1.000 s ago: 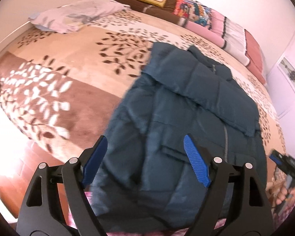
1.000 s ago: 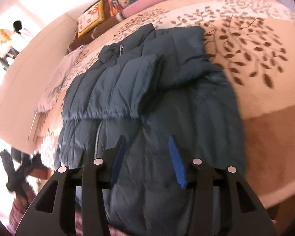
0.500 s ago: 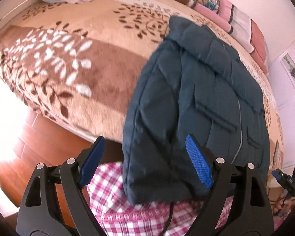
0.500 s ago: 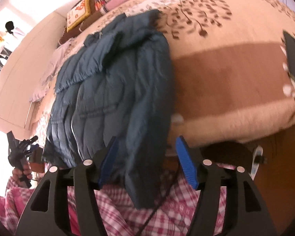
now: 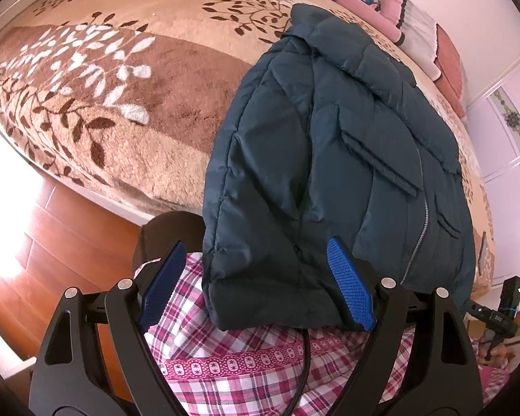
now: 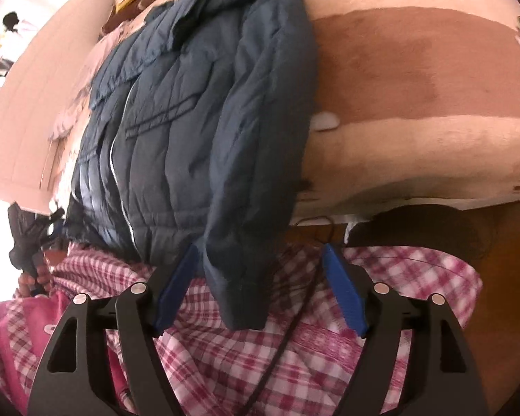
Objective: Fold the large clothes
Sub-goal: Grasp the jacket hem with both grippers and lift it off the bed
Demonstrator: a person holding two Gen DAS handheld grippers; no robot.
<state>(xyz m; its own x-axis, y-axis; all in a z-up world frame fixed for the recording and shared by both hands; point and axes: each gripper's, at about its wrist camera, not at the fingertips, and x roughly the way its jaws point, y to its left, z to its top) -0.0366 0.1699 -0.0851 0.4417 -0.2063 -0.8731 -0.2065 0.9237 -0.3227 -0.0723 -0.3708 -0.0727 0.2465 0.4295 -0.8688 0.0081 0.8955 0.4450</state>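
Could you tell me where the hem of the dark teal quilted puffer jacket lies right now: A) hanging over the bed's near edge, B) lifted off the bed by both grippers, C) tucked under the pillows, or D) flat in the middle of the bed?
A: the dark teal quilted puffer jacket droops past the edge of the brown leaf-patterned bedspread.

Mounted just behind each pair of tongs, looking forward and steeply down along them. Left wrist view: close above the near edge of the bed [image 5: 86, 111], facing across it toward the pillows, with the left tongs [image 5: 256, 287] low in frame. Right wrist view: likewise near, over the same edge, behind the right tongs [image 6: 260, 291]. Shared by both: the dark blue jacket [image 5: 329, 173] [image 6: 197, 104], its hem overhanging a plaid garment [image 5: 260, 364].
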